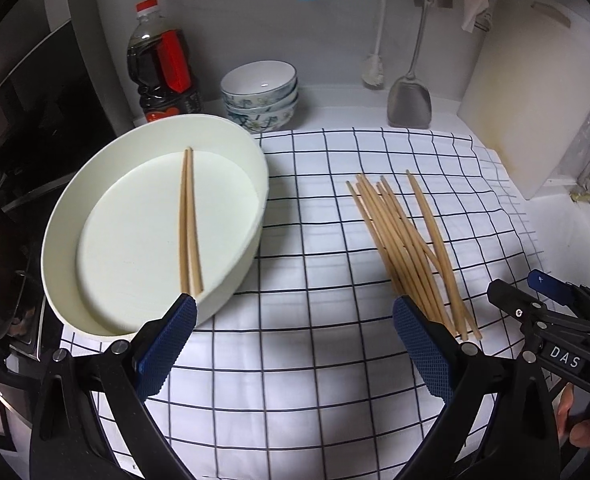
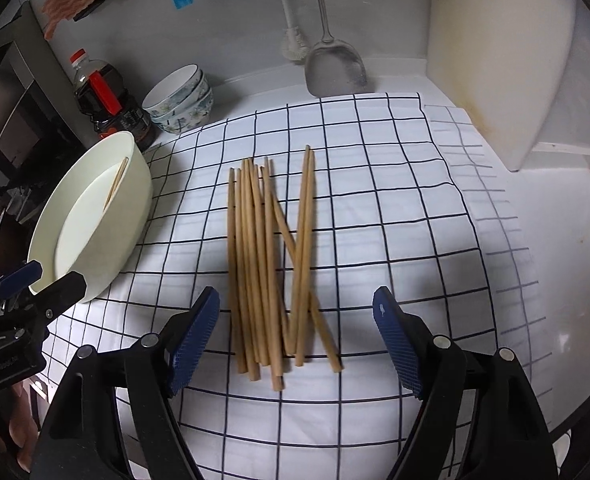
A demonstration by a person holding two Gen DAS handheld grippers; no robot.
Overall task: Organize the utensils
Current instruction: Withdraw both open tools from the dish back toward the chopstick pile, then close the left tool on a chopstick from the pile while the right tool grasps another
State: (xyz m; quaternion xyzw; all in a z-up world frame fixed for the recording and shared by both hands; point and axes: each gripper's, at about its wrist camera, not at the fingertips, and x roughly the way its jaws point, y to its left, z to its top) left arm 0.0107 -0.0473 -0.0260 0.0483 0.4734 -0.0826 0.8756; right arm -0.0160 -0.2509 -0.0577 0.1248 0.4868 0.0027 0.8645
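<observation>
loose chopstick pile (image 2: 271, 264) lies on the checked cloth (image 2: 375, 208), crossed and overlapping, between the right gripper (image 2: 297, 306) fingers. its jaws stand wide, holding nothing. left gripper (image 1: 295, 316) likewise wide and empty. two chopsticks (image 1: 189, 220) rest in the oval dish (image 1: 251, 152). behind: stacked bowls (image 1: 259, 92), sauce bottle (image 1: 159, 64), metal spatula (image 1: 409, 100).

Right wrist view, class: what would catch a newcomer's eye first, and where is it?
A loose pile of wooden chopsticks lies mid-frame on the checked cloth, just beyond the open right gripper. At the left edge stands a cream oval dish with chopsticks already inside.
</observation>
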